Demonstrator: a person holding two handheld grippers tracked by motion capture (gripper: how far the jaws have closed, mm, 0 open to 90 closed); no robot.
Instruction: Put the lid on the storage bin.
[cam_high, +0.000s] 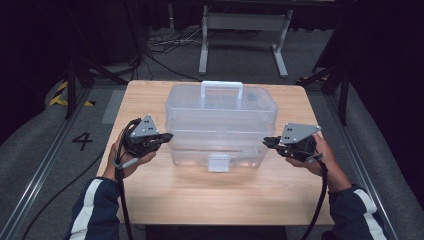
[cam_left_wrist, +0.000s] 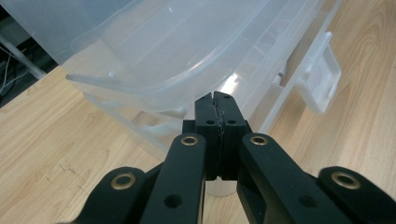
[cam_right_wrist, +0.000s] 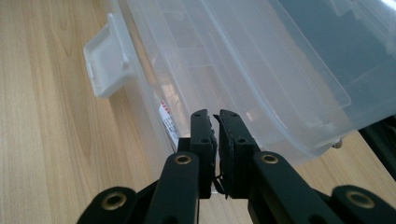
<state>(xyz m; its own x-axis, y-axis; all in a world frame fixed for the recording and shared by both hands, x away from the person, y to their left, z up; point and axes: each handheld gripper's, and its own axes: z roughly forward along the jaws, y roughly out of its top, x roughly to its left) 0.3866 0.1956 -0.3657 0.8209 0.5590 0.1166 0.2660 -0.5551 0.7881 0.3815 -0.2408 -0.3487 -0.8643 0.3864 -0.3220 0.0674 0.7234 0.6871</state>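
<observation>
Clear plastic storage box (cam_high: 220, 127) with a white carry handle (cam_high: 221, 89) on its lid sits in the middle of a light wooden tabletop (cam_high: 200, 195), its white front latch (cam_high: 218, 162) facing the person. Both of the person's hands reach in from the near edge, each holding black tongs. Left tongs (cam_high: 167, 136) point at the box's left end, at the seam where lid meets base; in the left gripper view the left tongs (cam_left_wrist: 218, 100) have their jaws pressed together, tips just under the lid's rim (cam_left_wrist: 163, 91), with nothing seen between them. Right tongs (cam_high: 266, 142) point at the box's right end at the same height; in the right gripper view the right tongs (cam_right_wrist: 215, 119) show jaws nearly closed with a thin gap, tips against the box's clear wall beside a small red and white label (cam_right_wrist: 168, 119), holding nothing visible. Grey floor with cables (cam_high: 165, 47) lies beyond the tabletop
</observation>
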